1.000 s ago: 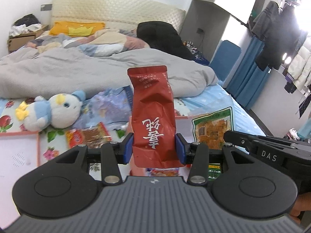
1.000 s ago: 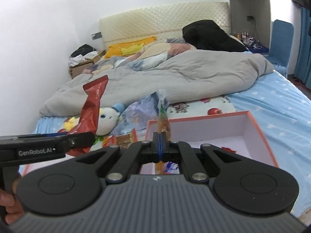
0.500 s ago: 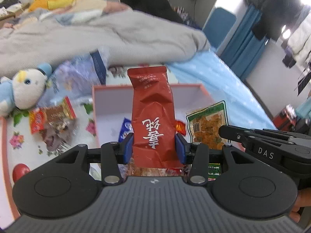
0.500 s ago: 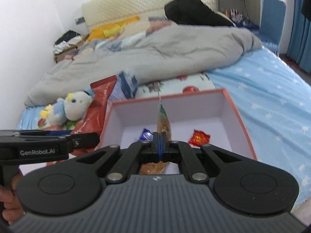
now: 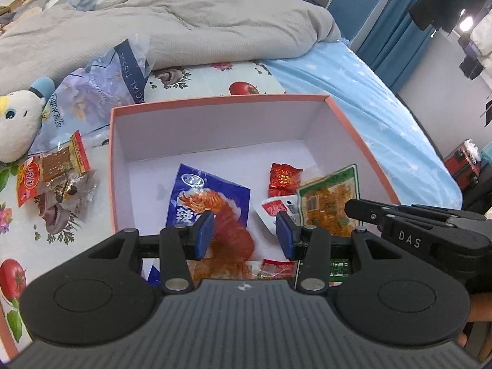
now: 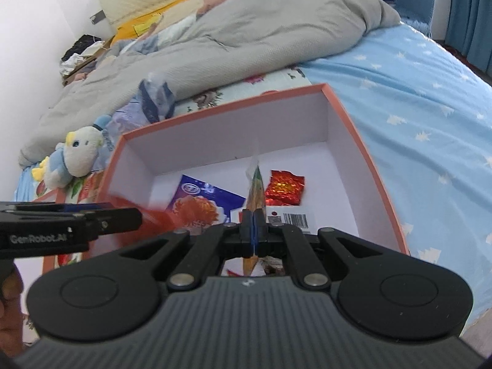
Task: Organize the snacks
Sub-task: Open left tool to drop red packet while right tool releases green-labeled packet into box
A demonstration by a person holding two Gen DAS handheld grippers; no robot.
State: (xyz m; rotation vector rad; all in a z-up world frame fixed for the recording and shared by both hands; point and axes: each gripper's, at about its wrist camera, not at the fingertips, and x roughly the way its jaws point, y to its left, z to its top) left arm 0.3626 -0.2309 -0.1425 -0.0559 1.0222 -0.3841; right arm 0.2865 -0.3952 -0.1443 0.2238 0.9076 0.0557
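Note:
An orange-rimmed box (image 5: 347, 129) with a white inside lies on the bed, also in the right wrist view (image 6: 363, 150). In it lie a blue shrimp snack bag (image 5: 190, 196), a small red foil packet (image 5: 283, 178) and a white packet (image 5: 276, 210). My left gripper (image 5: 244, 235) is open above the box, and the dark red packet (image 5: 233, 240) drops blurred between its pads. My right gripper (image 6: 253, 230) is shut on a green and orange snack packet (image 6: 255, 193), seen flat from the left wrist (image 5: 332, 203), held over the box.
Loose snack packets (image 5: 52, 175) lie on the floral sheet left of the box, beside a plush toy (image 5: 15, 123) and a tissue pack (image 5: 101, 92). A grey duvet (image 5: 184, 21) lies behind. The box lid edge (image 5: 6, 332) is at far left.
Both grippers moved forward and down over the box. My left gripper opened and let go of the dark red packet, which falls into the box. My right gripper stays shut on its packet.

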